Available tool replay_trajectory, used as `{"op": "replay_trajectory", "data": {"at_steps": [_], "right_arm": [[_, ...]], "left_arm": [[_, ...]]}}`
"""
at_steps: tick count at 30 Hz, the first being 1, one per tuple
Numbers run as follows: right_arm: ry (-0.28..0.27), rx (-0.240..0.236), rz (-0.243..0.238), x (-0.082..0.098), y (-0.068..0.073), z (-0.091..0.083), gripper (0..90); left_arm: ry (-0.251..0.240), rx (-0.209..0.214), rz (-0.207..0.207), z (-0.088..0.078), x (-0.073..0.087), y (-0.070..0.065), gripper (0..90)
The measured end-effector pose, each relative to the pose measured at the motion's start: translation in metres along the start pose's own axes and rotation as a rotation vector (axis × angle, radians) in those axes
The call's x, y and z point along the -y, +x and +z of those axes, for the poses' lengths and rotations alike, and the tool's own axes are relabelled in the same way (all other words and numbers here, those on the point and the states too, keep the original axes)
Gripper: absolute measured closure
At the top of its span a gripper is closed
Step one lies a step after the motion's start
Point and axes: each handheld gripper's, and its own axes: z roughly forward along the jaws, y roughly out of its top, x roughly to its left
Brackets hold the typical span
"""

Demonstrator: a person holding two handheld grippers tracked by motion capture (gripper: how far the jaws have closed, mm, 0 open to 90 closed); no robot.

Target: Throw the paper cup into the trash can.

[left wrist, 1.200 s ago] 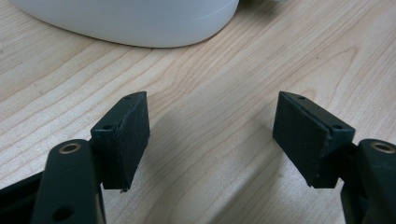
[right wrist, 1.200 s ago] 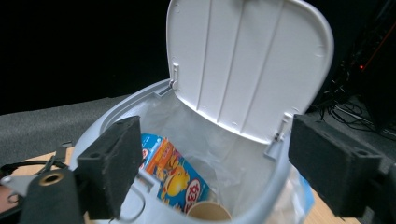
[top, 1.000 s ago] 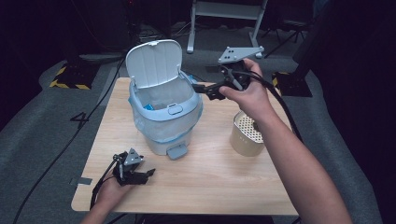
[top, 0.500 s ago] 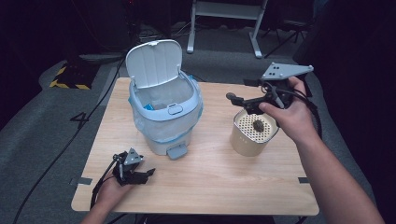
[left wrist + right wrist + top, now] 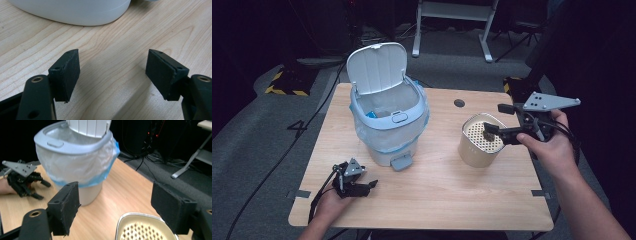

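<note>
The beige perforated container (image 5: 481, 140) stands on the right part of the wooden table (image 5: 437, 200), well apart from the white pedal bin (image 5: 388, 120), whose lid is up and whose rim holds a clear liner with a blue edge. The right gripper (image 5: 496, 120) hangs over the container's right rim, a small dark thing resting on the perforated top just by its lower jaw tip; the jaws have just been closing, yet they stand partly apart with nothing between the pads. In the right gripper view the container's rim (image 5: 145, 226) lies below the gap. The left gripper (image 5: 368, 186) rests near the table's front left, jaws wide apart over bare wood, holding nothing.
</note>
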Motion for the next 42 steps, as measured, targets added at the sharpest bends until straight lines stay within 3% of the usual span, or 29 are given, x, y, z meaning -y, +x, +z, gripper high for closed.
{"op": "replay_trajectory", "data": {"at_steps": [5, 9, 19, 23, 24, 25, 29, 42], "right_arm": [[0.05, 0.019, 0.014, 0.021, -0.003, -0.008, 26.3], [0.072, 0.044, 0.041, 0.049, -0.007, -0.013, 25.8], [0.078, 0.077, 0.095, 0.094, -0.012, -0.015, 24.7], [0.071, 0.08, 0.145, 0.123, -0.014, -0.013, 24.6], [0.071, 0.08, 0.145, 0.123, -0.014, -0.013, 24.6], [0.074, 0.065, 0.18, 0.134, -0.015, -0.012, 25.0], [0.084, 0.076, 0.202, 0.154, -0.017, -0.01, 25.1], [0.152, 0.127, 0.173, 0.206, -0.006, 0.013, 24.4]], "left_arm": [[0.002, -0.001, 0.001, 0.0, 0.0, 0.0, 27.7], [-0.001, -0.003, 0.0, 0.0, 0.0, 0.0, 27.7], [0.001, -0.002, -0.004, 0.0, 0.0, 0.0, 27.0], [0.002, -0.01, -0.007, 0.001, -0.001, 0.0, 25.2], [0.002, -0.01, -0.007, 0.001, -0.001, 0.0, 24.8], [0.005, -0.013, -0.002, 0.001, -0.001, 0.0, 24.6], [0.005, -0.017, -0.005, 0.001, -0.001, 0.0, 24.4], [0.006, -0.017, -0.014, 0.001, -0.001, -0.001, 23.7]]}}
